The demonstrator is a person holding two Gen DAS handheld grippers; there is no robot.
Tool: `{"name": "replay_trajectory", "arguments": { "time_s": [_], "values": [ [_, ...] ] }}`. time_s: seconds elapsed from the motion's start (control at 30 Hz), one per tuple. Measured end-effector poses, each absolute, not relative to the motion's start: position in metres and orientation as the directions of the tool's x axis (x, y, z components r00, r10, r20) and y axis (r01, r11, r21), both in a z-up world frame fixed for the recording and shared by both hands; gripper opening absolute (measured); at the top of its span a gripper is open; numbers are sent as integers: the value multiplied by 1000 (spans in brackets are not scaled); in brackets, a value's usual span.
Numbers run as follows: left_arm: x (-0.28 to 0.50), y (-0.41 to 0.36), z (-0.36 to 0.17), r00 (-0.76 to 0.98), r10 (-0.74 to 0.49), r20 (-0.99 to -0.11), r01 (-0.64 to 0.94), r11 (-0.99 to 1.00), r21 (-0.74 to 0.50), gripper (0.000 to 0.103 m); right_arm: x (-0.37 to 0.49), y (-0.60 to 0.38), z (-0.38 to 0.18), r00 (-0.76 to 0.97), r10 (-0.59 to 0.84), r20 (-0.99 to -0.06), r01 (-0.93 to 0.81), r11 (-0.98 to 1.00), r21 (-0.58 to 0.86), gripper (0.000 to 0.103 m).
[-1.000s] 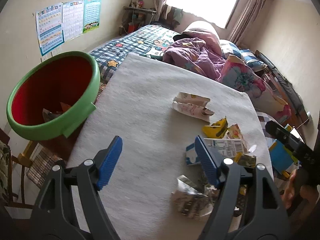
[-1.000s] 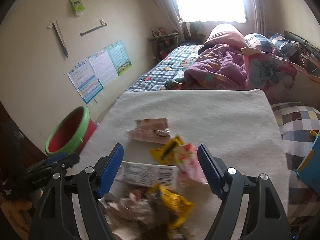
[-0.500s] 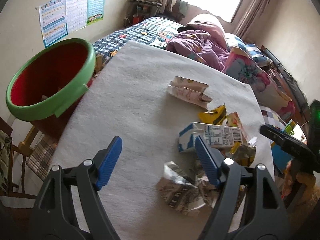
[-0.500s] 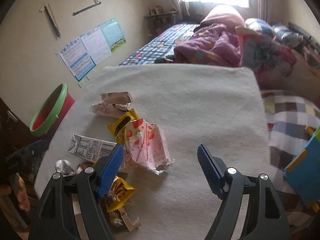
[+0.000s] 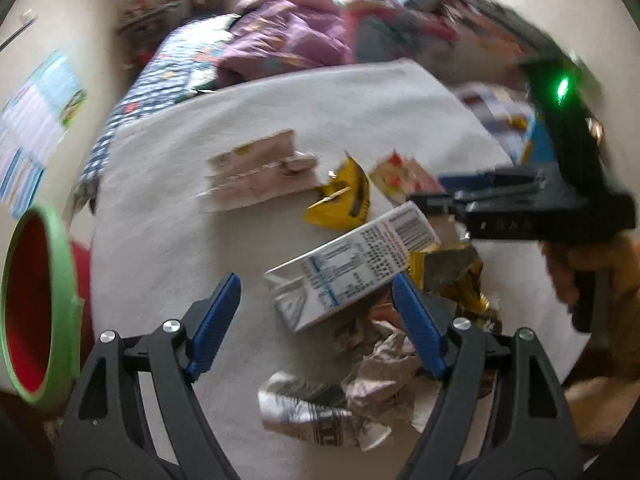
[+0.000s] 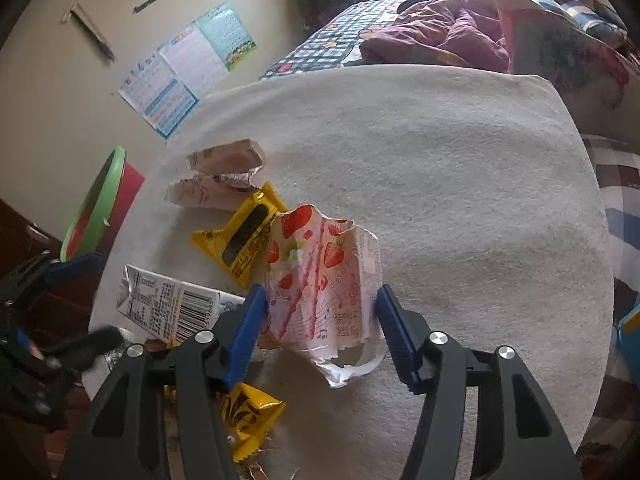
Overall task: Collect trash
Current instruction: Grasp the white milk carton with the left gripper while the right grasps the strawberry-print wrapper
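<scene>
Trash lies on a white-covered table (image 6: 460, 184). My left gripper (image 5: 316, 308) is open over a white milk carton (image 5: 352, 264), which lies between its blue fingers. Crumpled paper (image 5: 384, 364) lies just below it. My right gripper (image 6: 320, 320) is open around a pink strawberry wrapper (image 6: 324, 280), fingers on either side, not pressing it. A yellow wrapper (image 6: 244, 240) and a torn pink carton (image 6: 220, 180) lie beyond. The milk carton also shows in the right wrist view (image 6: 172, 308). The green-rimmed red bin (image 5: 36, 308) stands off the table's left edge.
A bed with a purple quilt (image 6: 440, 32) lies beyond the table. Posters (image 6: 188, 68) hang on the left wall. A second yellow wrapper (image 6: 248, 416) lies at the table's near edge. The right gripper's body (image 5: 560, 200) shows in the left wrist view.
My left gripper swung right and closed in on the milk carton; the bin slid to the frame's left edge. My right gripper moved forward so its fingers flank the strawberry wrapper, and narrowed.
</scene>
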State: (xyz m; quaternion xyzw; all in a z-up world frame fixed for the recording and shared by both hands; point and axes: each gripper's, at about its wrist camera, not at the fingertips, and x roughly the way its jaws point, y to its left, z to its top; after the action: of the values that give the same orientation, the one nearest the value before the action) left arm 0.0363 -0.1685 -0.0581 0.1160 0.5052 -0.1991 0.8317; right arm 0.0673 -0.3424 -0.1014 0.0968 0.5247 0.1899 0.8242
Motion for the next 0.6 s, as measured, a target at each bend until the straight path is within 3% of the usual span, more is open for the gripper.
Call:
{"name": "replay_trajectory", "arguments": {
  "time_s": [0.4,0.5,0.6],
  "values": [
    [70,-201,-95,293,-192,-937,511,860,-17,77,42,-377,-99,430,399,-810,-91,911,401,54],
    [67,-203,-95,298,-204,-932,502,864,-29,60,41,-379,-95,447,390,-805,-74,913,402,54],
    [65,-199,-91,301,-218,-928,477,877,-51,52,39,-380,-89,464,387,-797,-73,913,402,54]
  ]
}}
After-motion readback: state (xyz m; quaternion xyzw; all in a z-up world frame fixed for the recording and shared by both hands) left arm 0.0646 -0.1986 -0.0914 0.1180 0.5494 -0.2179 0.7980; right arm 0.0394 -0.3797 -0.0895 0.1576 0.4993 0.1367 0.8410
